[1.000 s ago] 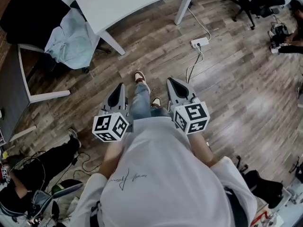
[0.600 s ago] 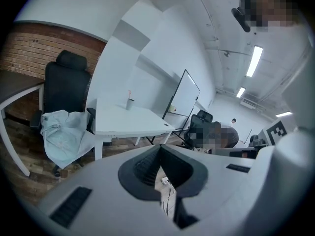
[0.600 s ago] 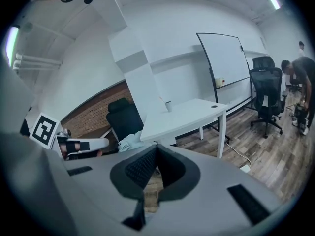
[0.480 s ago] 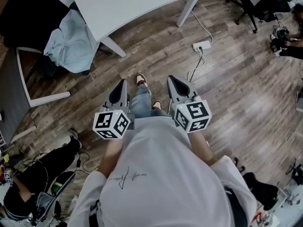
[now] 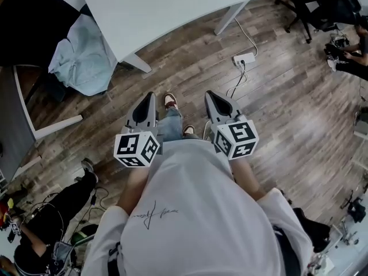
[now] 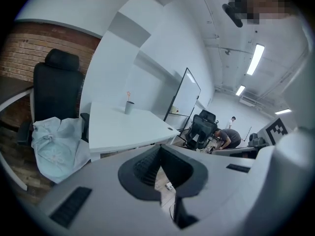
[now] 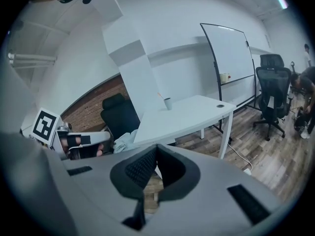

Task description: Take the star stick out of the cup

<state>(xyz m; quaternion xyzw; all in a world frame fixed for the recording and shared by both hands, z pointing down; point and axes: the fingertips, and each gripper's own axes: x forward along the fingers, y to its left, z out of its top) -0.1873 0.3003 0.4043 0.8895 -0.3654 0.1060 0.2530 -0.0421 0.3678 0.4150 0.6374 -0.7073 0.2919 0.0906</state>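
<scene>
Left gripper (image 5: 150, 96), right gripper (image 5: 210, 94): jaws together, empty.
Grey cup (image 6: 129, 107): white tabletop's (image 6: 125, 128) far edge.
Orange star stick (image 6: 128, 96): in cup, faint.

Counted: one counter (image 5: 161, 4); one cup (image 6: 129, 107); one star stick (image 6: 128, 96); two tongs, namely left tongs (image 5: 149, 100) and right tongs (image 5: 211, 99); one whiteboard (image 7: 230, 53); one power strip (image 5: 244, 58).

Head cam's above you, aimed steeply down past your shoulders; white table (image 5: 172, 4) at top edge. Cams on left gripper (image 5: 148, 98) & right gripper (image 5: 211, 96) look fwd along jaws, table far off. All 3 share table; gripper cams share cup (image 6: 129, 107).
</scene>
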